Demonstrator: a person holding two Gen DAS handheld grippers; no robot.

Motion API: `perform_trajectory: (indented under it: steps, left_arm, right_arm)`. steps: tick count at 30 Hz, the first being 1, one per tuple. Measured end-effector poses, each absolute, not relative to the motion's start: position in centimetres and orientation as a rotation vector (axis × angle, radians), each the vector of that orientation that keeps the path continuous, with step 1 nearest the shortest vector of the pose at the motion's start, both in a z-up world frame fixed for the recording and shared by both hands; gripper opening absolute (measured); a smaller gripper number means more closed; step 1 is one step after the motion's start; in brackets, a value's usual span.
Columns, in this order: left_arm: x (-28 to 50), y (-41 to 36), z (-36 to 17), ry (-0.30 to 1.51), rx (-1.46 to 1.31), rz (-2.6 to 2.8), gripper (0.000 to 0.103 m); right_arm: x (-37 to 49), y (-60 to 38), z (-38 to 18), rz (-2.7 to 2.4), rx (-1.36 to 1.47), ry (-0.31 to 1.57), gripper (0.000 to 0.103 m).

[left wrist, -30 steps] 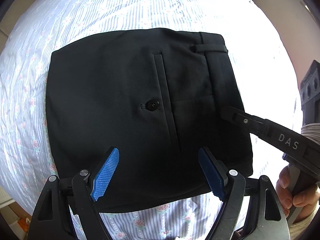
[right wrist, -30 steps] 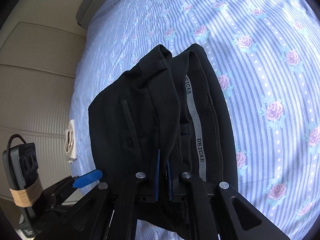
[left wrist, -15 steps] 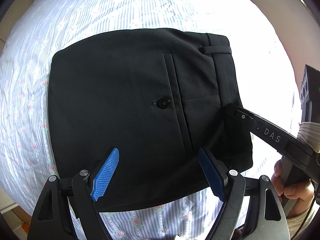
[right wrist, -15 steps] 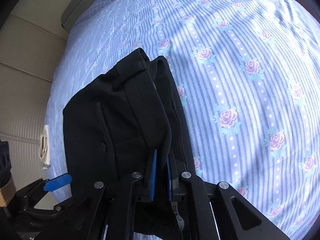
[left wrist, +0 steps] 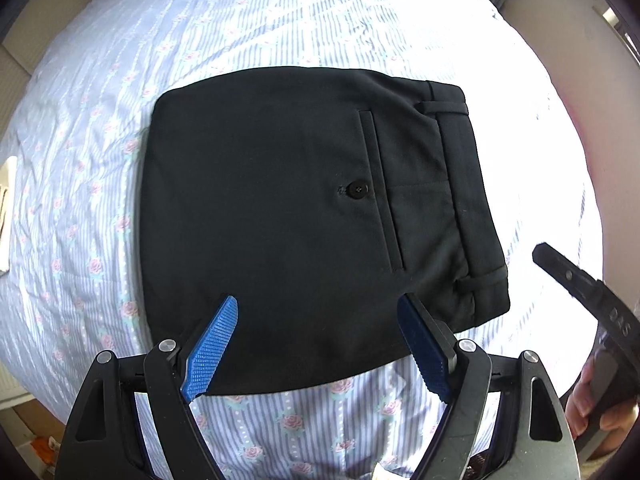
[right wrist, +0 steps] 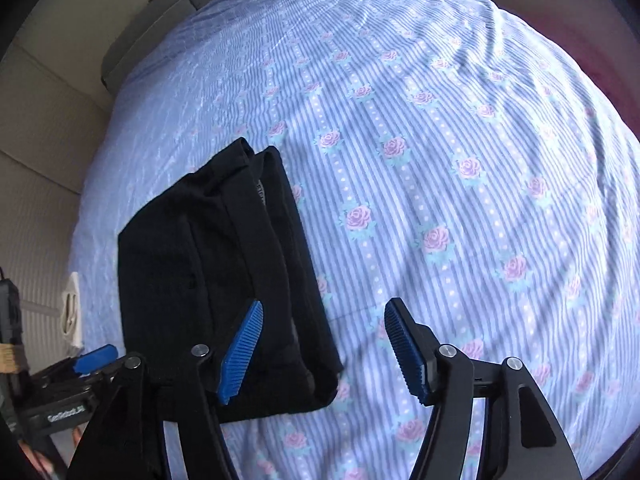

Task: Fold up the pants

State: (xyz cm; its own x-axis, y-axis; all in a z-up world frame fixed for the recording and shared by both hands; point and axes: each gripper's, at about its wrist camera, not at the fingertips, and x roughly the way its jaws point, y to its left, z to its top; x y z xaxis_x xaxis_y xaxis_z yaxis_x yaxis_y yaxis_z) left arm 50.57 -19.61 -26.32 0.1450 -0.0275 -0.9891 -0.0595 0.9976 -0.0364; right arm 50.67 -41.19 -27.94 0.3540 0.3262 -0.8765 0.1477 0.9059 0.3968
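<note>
Right now my left claw (left wrist: pixel 318 346) is spread wide, with nothing between its blue pads (left wrist: pixel 210 354). It hangs over the near edge of the pants (left wrist: pixel 304 220) and points down at them. My right claw (right wrist: pixel 322 350) is opening up, and nothing is between its pads (right wrist: pixel 242 350) either. Its left pad sits over the near corner of the pants, and its right pad is over the bed sheet (right wrist: pixel 460 168).

From the left claw's camera I can see the other claw's black finger at the right edge, with the letters "DAS" on it. A hand (left wrist: pixel 596 412) holds its handle. From the right claw's camera, the left claw's body shows small white writing at the lower left, but I cannot read it. A grey strip with tiny letters peeks out inside the waist of the pants, too small to read.

The pants are black and folded into a flat, almost square pack. They lie on the bed, on the striped blue and white sheet with pink roses. On top I see a back pocket with a black button (left wrist: pixel 357 190) and a belt loop (left wrist: pixel 444 108) near the waistband.
</note>
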Motion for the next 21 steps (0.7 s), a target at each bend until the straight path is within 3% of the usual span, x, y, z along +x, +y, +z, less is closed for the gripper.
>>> perform_trajectory:
  steps: [4, 12, 21]
  left_arm:
    - [48.7, -19.6, -25.9, 1.39, -0.036, 0.051, 0.085]
    - [45.1, -19.6, -27.0, 1.403, 0.036, 0.065, 0.085]
    - [42.2, -19.8, -29.4, 1.376, 0.094, 0.009, 0.085]
  right_arm:
    - [47.4, -40.6, -28.4, 0.166, 0.577, 1.196, 0.069]
    - [43.2, -37.9, -35.2, 0.226, 0.88, 1.21, 0.07]
    - [41.5, -37.3, -38.7, 0.188, 1.0, 1.049, 0.076]
